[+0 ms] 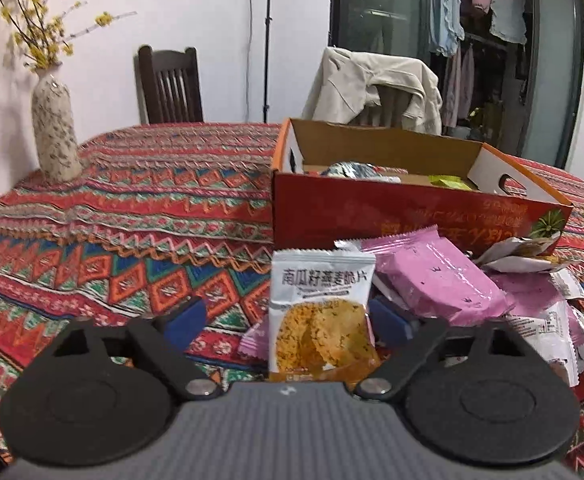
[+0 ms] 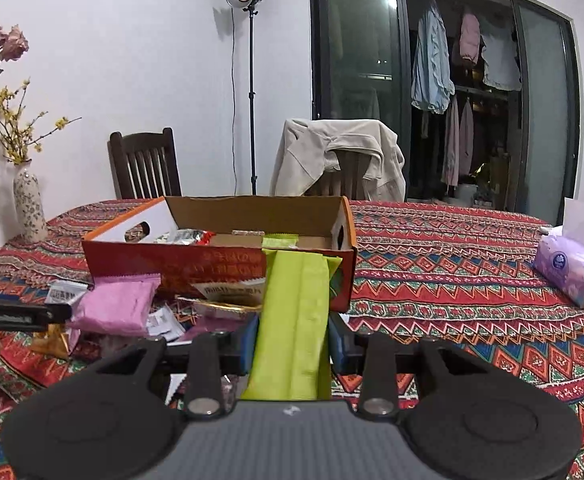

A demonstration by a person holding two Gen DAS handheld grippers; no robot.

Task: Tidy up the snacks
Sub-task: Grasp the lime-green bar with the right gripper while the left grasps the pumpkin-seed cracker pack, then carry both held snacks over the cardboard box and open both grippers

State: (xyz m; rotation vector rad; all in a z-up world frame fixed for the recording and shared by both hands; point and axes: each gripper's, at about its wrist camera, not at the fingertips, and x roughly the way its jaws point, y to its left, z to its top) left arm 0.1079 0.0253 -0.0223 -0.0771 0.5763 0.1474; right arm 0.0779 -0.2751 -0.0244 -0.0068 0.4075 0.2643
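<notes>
Two grippers work over a bench [image 1: 131,200] draped in a red patterned cloth. The left gripper [image 1: 287,320] stands wide, its blue pads apart, with a white snack packet [image 1: 320,312] printed with an orange crisp between them; the right pad sits just beside the packet's edge, the left pad well clear of it, so no grip shows. Just ahead and to the right of this gripper lies a heap of pink packets [image 1: 432,276], and beyond them an open red cardboard box [image 1: 372,208] with a few wrapped snacks inside. The right gripper [image 2: 292,340] is narrow, both pads pressed against a long lime-green packet [image 2: 296,320] that stands upright between them, its top overlapping the near wall of the box [image 2: 171,260]. To the left of this gripper lie the pink packets [image 2: 115,308]; far to its right rests a purple tissue pack [image 2: 568,272].
</notes>
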